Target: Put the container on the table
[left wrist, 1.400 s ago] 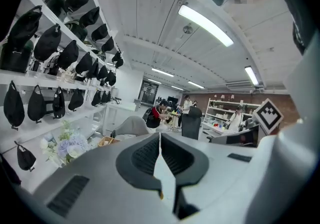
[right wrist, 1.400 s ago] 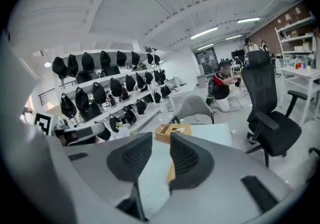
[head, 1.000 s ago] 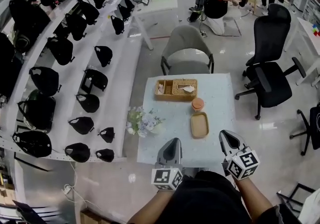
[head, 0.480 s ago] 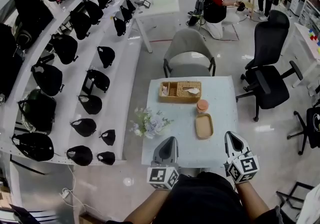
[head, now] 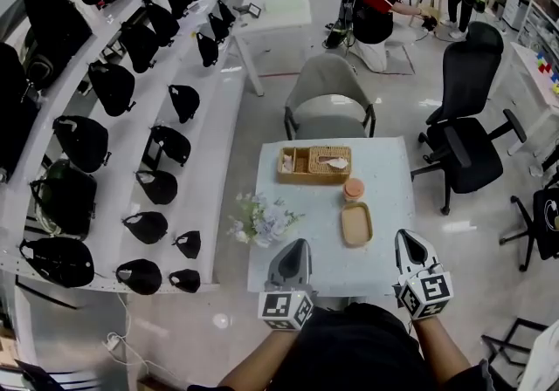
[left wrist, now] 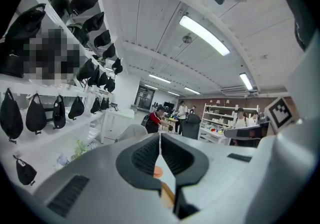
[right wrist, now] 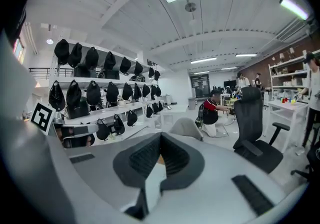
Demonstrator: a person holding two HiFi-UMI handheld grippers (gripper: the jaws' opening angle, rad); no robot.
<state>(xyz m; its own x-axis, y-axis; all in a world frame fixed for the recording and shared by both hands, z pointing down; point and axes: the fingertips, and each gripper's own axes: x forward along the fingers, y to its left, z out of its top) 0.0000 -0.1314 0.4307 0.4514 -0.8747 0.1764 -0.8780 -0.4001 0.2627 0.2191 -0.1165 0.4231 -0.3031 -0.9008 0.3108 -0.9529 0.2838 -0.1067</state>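
Note:
A small round orange container (head: 354,189) stands on the pale table (head: 384,250), just in front of a wicker basket (head: 314,164). A flat tan rectangular container (head: 356,223) lies right behind it, nearer me. Both grippers hover over the table's near edge, apart from these things. My left gripper (head: 295,251) is shut and empty. In the left gripper view its jaws (left wrist: 160,137) meet at the tip, with the orange container (left wrist: 157,172) showing low behind them. My right gripper (head: 409,245) is also shut and empty, and its jaws (right wrist: 161,135) touch in its own view.
A bunch of pale flowers (head: 262,219) stands at the table's left edge. A grey chair (head: 328,94) is at the far side and a black office chair (head: 467,132) to the right. Shelves of black bags (head: 131,119) run along the left. People work in the background.
The right gripper has turned more upright and its jaws have closed the last bit. The left gripper has shifted slightly. The head view has moved a little relative to the table.

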